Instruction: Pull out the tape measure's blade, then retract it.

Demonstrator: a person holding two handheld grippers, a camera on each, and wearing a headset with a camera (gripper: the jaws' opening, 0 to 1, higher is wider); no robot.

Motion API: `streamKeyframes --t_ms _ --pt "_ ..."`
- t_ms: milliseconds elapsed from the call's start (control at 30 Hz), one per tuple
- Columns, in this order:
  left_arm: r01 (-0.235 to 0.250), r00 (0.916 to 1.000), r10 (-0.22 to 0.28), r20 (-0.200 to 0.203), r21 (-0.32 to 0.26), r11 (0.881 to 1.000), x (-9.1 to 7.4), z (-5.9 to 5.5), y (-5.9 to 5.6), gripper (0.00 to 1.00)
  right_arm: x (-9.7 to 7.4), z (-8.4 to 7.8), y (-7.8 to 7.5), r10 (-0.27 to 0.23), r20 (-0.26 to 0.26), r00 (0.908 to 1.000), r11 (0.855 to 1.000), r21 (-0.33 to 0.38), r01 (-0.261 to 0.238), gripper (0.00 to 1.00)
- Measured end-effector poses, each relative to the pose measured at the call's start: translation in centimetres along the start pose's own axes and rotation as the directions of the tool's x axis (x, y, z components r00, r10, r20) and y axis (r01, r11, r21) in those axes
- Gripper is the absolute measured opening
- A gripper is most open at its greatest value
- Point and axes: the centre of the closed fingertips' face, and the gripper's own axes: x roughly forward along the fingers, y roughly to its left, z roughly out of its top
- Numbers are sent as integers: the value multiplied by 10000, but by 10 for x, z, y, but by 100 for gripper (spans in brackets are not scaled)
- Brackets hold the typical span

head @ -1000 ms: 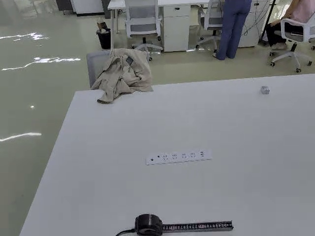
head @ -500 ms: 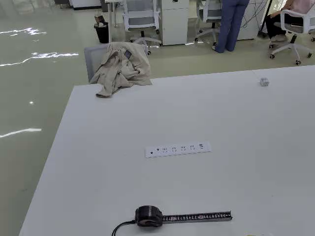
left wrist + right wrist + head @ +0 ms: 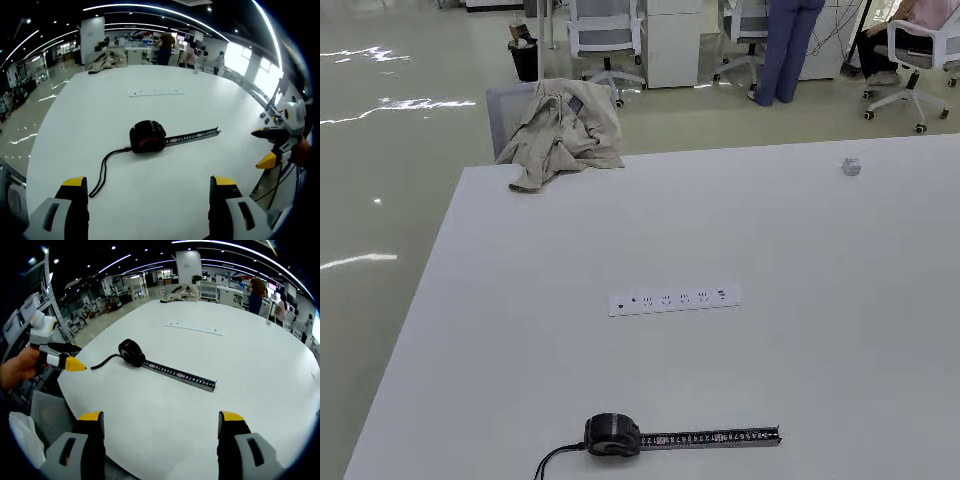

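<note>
Head view: near the front edge of the white surface (image 3: 520, 330) lies the black round tape measure case (image 3: 612, 435), its marked black blade (image 3: 715, 437) drawn out rightward, long axis left-to-right. Straight ahead of the left hand-held gripper (image 3: 149, 182), jaws spread, sits the case, apart from it; the right hand-held gripper (image 3: 161, 417), equally spread and empty, is nearer the blade tip.

White table (image 3: 520, 350) bears a power strip (image 3: 675, 299) — beige jacket (image 3: 560, 135) draped over a chair (image 3: 503, 115) beyond
</note>
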Motion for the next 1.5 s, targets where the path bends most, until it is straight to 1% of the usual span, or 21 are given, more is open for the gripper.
streamKeyframes --t_ms 233,300,367,467,567,767,967,1033,1067,1133,1200,1233,1400,1500 --pt "-162 9998 162 108 24 9999 -11 1 0 99 -7 1 7 -97 -7 10000 9999 93 97 97" --pt "-219 9997 219 75 41 9998 -14 -1 -2 99 -11 0 9 -204 -141 9997 9998 17 204 97" --pt "-215 9997 215 77 60 9997 -18 -2 -4 99 -13 -1 13 -164 -188 9997 9998 73 165 97" --pt "-317 9995 316 45 186 9993 -24 -4 -6 99 -17 0 15 -227 -159 9996 9997 77 228 97" --pt "-346 9994 346 20 150 9993 -28 -7 -7 99 -20 0 17 -247 -95 9996 9996 128 249 97" --pt "-367 9993 367 5 121 9993 -33 -10 -9 99 -29 5 18 -381 16 9993 9989 272 381 97" --pt "-354 9993 354 -89 -62 9994 -38 -12 -12 99 -32 3 17 -512 -76 9987 9983 287 514 96" --pt "-353 9994 352 -74 -154 9993 -41 -12 -12 96 -34 2 18 -563 -90 9984 9979 314 566 96" --pt "-399 9992 397 -97 -193 9990 -42 -12 -12 96 -34 1 18 -578 -114 9983 9979 296 581 96" --pt "-676 9977 675 -39 -181 9976 -45 -12 -8 96 -35 -1 20 -600 -203 9980 9977 303 606 95" --pt "-609 9981 608 -53 -210 9979 -46 -12 -9 96 -36 -3 24 -568 -277 9980 9980 244 575 95" --pt "-707 9975 706 -55 -220 9973 -47 -12 -8 97 -36 -3 25 -558 -254 9981 9980 269 565 95" --pt "-614 9981 613 -92 -117 9980 -49 -13 -11 99 -38 -1 29 -519 -195 9985 9981 317 525 96" --pt "-583 9983 582 -78 -158 9982 -50 -13 -13 100 -39 1 30 -484 -156 9987 9984 296 488 96"
